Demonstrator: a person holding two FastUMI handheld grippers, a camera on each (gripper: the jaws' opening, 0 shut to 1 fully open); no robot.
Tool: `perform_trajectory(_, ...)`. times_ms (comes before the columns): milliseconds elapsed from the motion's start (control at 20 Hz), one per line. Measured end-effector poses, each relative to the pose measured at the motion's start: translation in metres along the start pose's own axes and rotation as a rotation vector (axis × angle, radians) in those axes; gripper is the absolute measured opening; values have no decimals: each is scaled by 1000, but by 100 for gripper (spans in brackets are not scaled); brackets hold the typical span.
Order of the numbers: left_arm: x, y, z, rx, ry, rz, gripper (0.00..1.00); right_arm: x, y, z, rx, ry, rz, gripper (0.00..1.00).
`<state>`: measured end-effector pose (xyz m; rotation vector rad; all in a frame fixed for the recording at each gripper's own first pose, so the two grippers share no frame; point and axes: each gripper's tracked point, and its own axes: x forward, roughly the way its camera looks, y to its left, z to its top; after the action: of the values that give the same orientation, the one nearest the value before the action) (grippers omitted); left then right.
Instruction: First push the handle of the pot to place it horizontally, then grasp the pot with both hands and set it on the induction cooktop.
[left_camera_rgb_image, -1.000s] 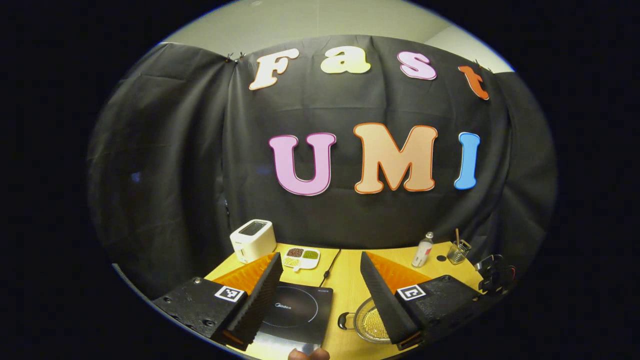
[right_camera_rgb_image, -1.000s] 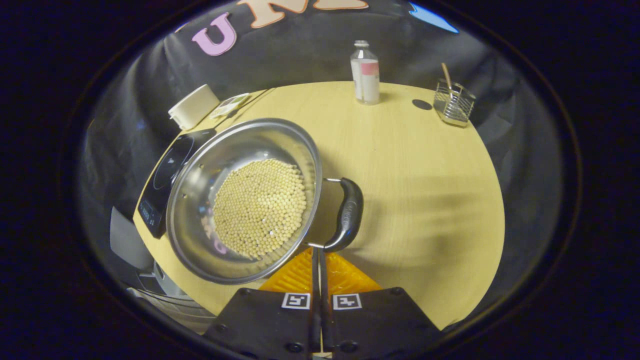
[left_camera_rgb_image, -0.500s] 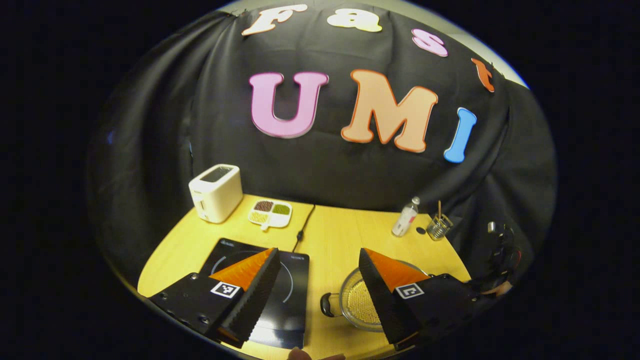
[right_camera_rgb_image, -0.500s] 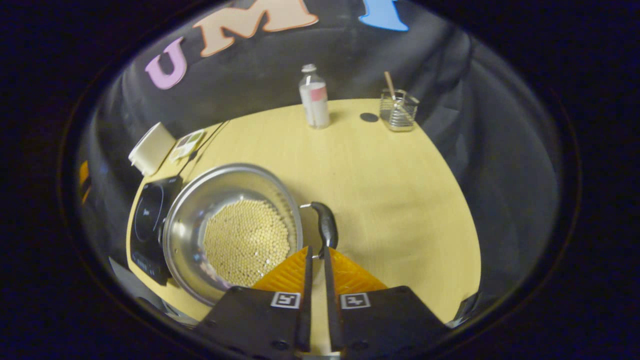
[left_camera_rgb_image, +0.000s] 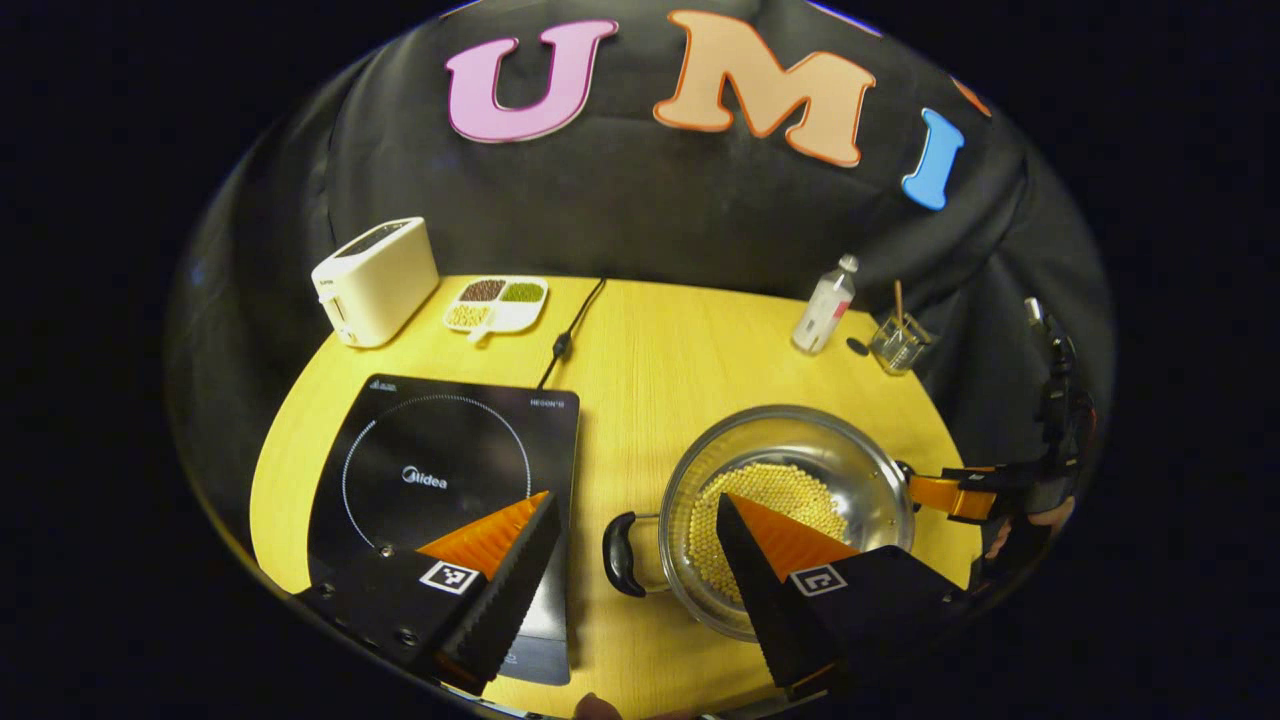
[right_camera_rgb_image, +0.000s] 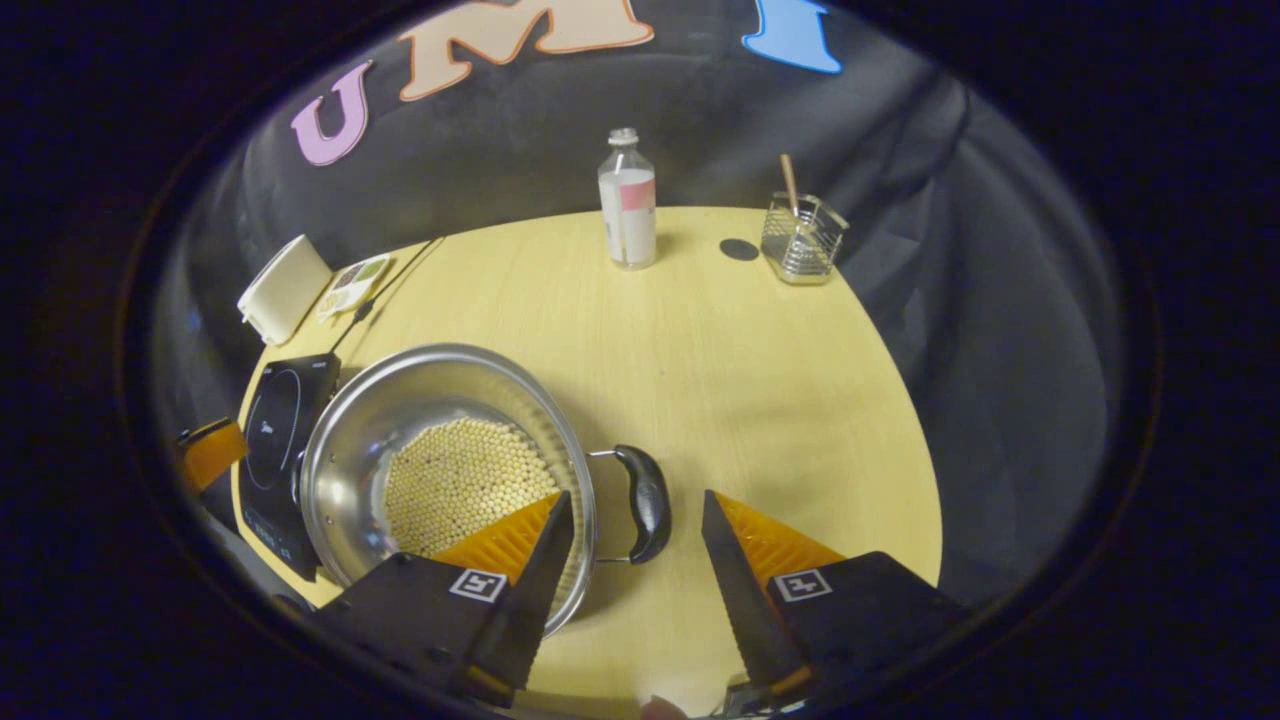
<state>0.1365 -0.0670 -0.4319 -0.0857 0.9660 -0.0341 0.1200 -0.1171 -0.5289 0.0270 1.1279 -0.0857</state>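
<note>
Poised over a steel pot (left_camera_rgb_image: 790, 500) of beans, beside the induction cooktop (left_camera_rgb_image: 445, 480).
Left gripper (left_camera_rgb_image: 635, 510) and right gripper (right_camera_rgb_image: 635, 505) both spread wide, gripping nothing, flanking the pot's handles.

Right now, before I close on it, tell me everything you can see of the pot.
The pot is a shiny, round metal vessel, lidless, standing upright on the yellow table just right of the induction cooktop. Small pale beads cover its bottom. Two dark loop handles: one lies between the right gripper's open jaws, the other between the left gripper's. Neither visibly touches it.
</note>
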Motion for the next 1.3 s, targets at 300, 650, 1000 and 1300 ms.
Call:
perform_trajectory(300, 42, 1, -37, -5, 125, 45, 97, 32, 1, -6, -19, 68, 45, 81)
perform_trajectory(650, 73, 2, -67, -27, 249, 52, 93, 46, 11, -14, -53, 102, 83, 63)
perform_trajectory(1000, 85, 7, -68, -1, 275, 68, 69, 44, 12, -17, -32, 119, 77, 52)
perform_trajectory(1300, 63, 12, -58, 3, 245, 56, 66, 20, 18, -11, -16, 104, 85, 48)
